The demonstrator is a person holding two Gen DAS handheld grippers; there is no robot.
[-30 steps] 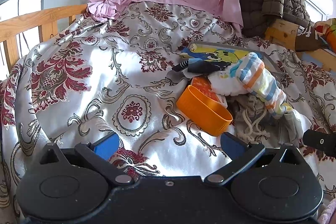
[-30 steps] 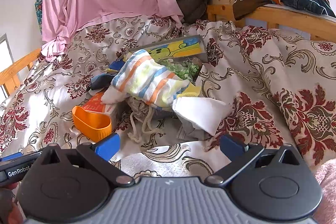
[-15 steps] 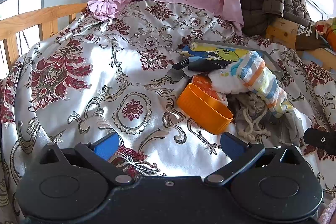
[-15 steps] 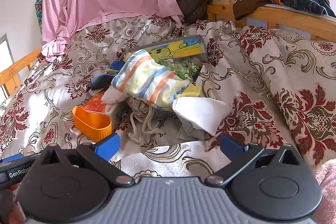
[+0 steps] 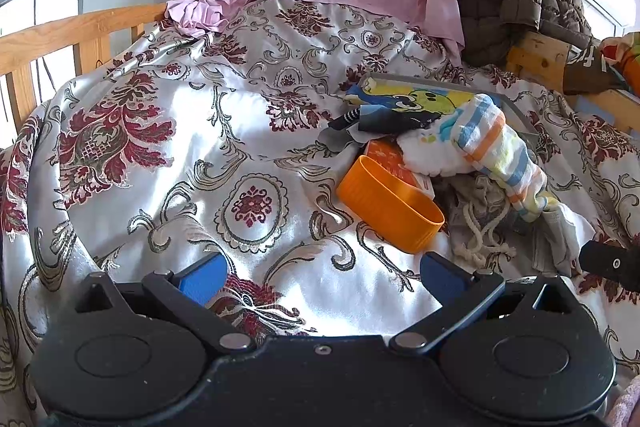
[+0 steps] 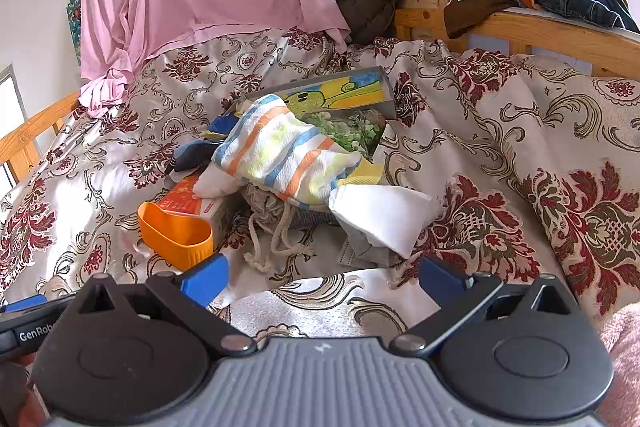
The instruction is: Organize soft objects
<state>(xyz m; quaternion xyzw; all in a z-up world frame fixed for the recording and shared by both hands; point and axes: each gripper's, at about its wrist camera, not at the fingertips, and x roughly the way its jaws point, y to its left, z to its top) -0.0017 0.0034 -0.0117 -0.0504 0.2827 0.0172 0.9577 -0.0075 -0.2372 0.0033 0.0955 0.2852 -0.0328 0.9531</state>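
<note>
Grabbing has not started yet, as far as you can judge: in the left view your left gripper [image 5: 320, 267] hangs low over the flowery bedspread [image 5: 160, 131] with its blue fingers wide apart and holding nothing, and the orange tub [image 5: 390, 211] sits just ahead and to the right, beside the messy pile. In the right view your right gripper [image 6: 322, 273] is also wide apart and empty, pointing straight at the striped towel [image 6: 280, 155] lying on top of the pile with the white cloth [image 6: 384, 215] next to it, so your next move is probably to reach forward and pinch one soft thing without dragging the rest.
</note>
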